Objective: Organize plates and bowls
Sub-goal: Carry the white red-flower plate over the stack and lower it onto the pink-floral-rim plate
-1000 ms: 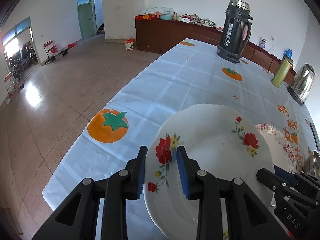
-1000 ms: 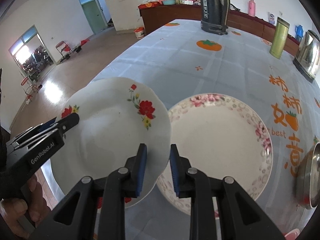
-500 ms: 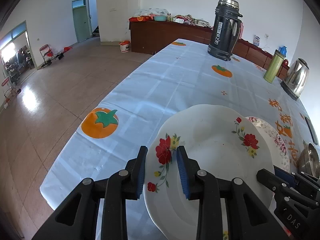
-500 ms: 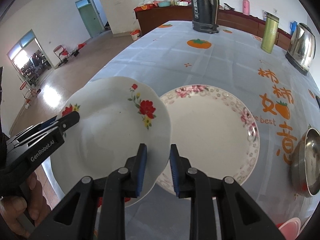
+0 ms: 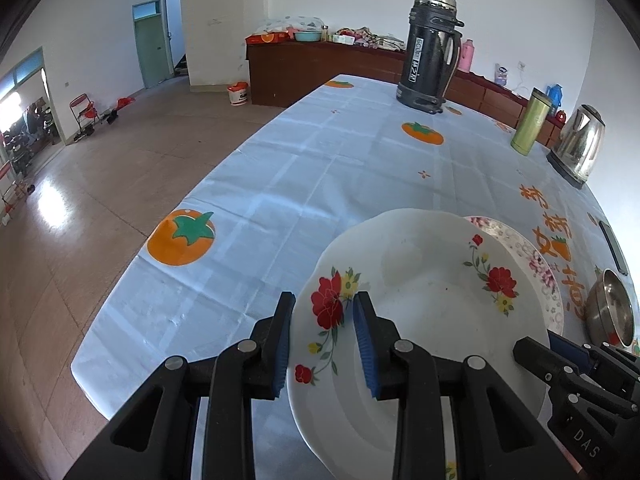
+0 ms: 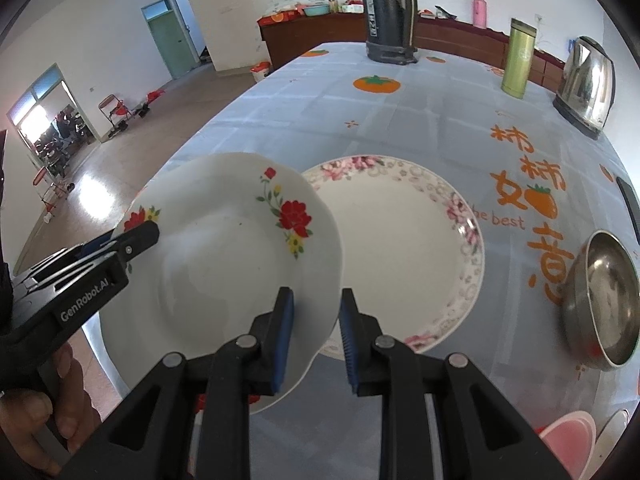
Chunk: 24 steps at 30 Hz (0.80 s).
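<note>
Both grippers clamp 1 red-flowered plate (image 6: 224, 264) by opposite rims, the left gripper (image 5: 322, 344) and the right gripper (image 6: 314, 340), carrying it above the table's near edge, overlapping the pink-rimmed plate (image 6: 404, 256). If either hand pulls unevenly, the glazed rim could slip out and chip the lower plate or fall off the table (image 5: 320, 168).

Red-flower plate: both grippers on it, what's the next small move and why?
Probably carry the red-flower plate sideways over the pink-rimmed plate, then lower it. The left gripper and right gripper clamp opposite rims, and it only overlaps the flat plate's near edge, so stacking needs more centring.
</note>
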Each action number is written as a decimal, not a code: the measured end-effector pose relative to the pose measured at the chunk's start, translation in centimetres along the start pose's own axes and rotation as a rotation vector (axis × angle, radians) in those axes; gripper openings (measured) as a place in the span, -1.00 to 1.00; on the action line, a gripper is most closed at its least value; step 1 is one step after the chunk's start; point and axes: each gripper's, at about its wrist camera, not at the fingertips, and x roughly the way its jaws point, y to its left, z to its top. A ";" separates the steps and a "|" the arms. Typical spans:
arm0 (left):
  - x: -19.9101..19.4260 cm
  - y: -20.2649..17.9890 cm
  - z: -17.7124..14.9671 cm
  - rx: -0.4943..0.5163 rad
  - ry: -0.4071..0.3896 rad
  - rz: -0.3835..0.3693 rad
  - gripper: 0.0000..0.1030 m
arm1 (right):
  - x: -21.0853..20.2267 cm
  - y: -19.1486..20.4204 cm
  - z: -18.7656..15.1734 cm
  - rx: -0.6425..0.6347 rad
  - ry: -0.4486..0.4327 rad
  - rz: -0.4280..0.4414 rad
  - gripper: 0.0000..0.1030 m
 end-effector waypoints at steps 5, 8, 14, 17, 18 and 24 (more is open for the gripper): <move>-0.3 -0.8 -0.2 0.013 -0.002 -0.007 -0.38 | -0.5 -0.5 -0.6 0.009 -0.003 -0.003 -0.55; -0.3 -1.2 -0.3 0.017 0.001 -0.011 -0.38 | -0.7 -0.9 -0.8 0.015 -0.003 -0.005 -0.55; -0.2 -2.1 -0.7 0.033 0.009 -0.017 -0.38 | -1.0 -1.7 -1.3 0.027 -0.001 -0.013 -0.55; -0.2 -2.6 -0.9 0.042 0.014 -0.023 -0.38 | -1.2 -2.2 -1.5 0.034 0.000 -0.018 -0.55; -0.2 -2.8 -0.9 0.047 0.015 -0.025 -0.38 | -1.2 -2.4 -1.6 0.039 0.001 -0.020 -0.55; -0.3 -3.3 -1.1 0.055 0.020 -0.036 -0.38 | -1.6 -3.1 -2.1 0.048 0.002 -0.028 -0.55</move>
